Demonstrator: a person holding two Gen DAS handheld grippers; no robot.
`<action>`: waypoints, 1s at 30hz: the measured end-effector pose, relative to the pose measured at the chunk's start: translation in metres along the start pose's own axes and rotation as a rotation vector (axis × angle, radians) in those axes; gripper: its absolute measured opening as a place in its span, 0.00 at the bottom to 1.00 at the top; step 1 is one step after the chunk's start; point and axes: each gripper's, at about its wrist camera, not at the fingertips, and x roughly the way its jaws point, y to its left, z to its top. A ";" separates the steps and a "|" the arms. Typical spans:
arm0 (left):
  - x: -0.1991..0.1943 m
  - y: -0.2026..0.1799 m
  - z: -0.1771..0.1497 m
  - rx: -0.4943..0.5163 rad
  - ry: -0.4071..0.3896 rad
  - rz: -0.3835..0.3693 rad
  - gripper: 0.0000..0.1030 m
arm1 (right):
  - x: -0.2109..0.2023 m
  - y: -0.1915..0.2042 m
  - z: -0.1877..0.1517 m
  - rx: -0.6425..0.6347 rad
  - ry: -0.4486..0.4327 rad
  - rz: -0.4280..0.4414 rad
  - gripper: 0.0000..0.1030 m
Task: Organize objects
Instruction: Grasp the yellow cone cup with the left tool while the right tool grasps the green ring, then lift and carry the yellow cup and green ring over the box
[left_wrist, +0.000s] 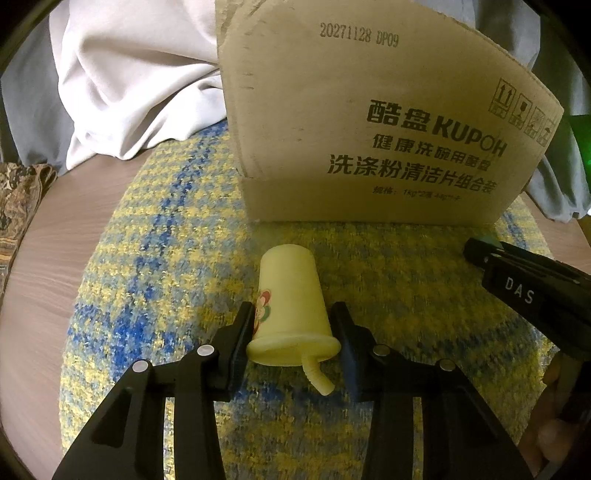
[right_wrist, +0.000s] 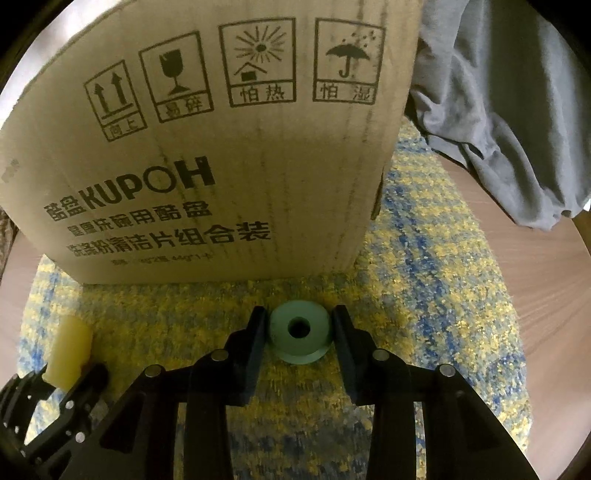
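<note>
A blue-and-yellow rug (left_wrist: 155, 258) fills the lower half of both views, and on it, across the upper middle of each frame, stands a tall cardboard box (left_wrist: 369, 129); its top edge is cut off, so whether it is open cannot be told. Below the box in the left wrist view, the left gripper (left_wrist: 291, 332) is closed on a pale yellow cup (left_wrist: 291, 306) lying on its side: the long axis points up the frame toward the box, lid and bent straw toward the camera. In the right wrist view the right gripper (right_wrist: 299, 334) is clamped on a small green ring (right_wrist: 299, 332), just short of the box's foot. Both loads lie nearer the camera than the box, so the coming move likely goes up and over its wall.
</note>
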 end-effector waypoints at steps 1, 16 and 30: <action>-0.001 0.000 0.000 -0.001 0.000 -0.001 0.40 | -0.001 0.000 0.000 -0.002 -0.001 0.001 0.35; -0.023 0.006 0.004 -0.001 -0.038 -0.003 0.40 | -0.052 0.011 -0.009 -0.007 -0.054 0.011 0.35; -0.049 0.007 0.016 0.007 -0.086 -0.012 0.40 | -0.099 0.012 -0.011 -0.021 -0.122 0.026 0.35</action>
